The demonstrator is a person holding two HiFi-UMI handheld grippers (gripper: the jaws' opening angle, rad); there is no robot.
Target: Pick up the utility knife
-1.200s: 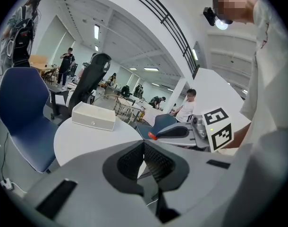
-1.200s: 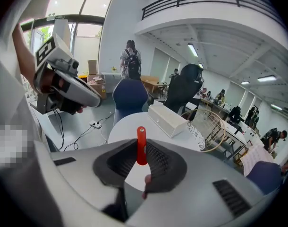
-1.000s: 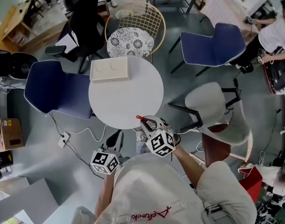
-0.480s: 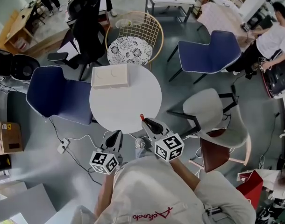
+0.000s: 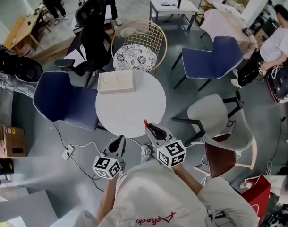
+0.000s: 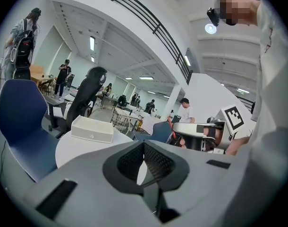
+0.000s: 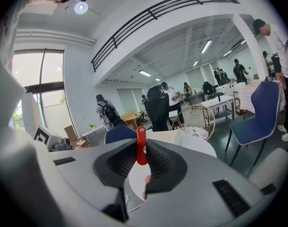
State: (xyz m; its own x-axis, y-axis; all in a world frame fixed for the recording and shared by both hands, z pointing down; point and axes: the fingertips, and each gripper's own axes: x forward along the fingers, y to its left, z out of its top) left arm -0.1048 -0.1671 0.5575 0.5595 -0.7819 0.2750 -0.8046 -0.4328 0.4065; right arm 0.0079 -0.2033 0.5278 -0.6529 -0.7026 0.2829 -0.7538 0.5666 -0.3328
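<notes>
Compared with the frame a second earlier, the right gripper [image 5: 151, 128] has rolled about its long axis, so that its marker cube [image 5: 171, 153] turns a different face upward, and it has lifted slightly. The left gripper [image 5: 119, 141] has kept almost the same place. The red utility knife [image 7: 141, 145] is off the table and clamped between the right gripper's ribbed pads [image 7: 156, 157]. In the right gripper view it stands edge-on and upright, its end projecting past the fingertips toward 12 o'clock. In the head view the knife's red tip points toward 11 o'clock over the round white table [image 5: 130, 112], at about 5 o'clock on its rim. The right forearm reaches forward from the person's body, with the gripper tilted slightly downward. The left gripper is held beside it, just off the table's rim near 7 o'clock, its jaws closed tip to tip with nothing between them. A white box [image 5: 116, 82] rests at the table's 11 o'clock edge.
</notes>
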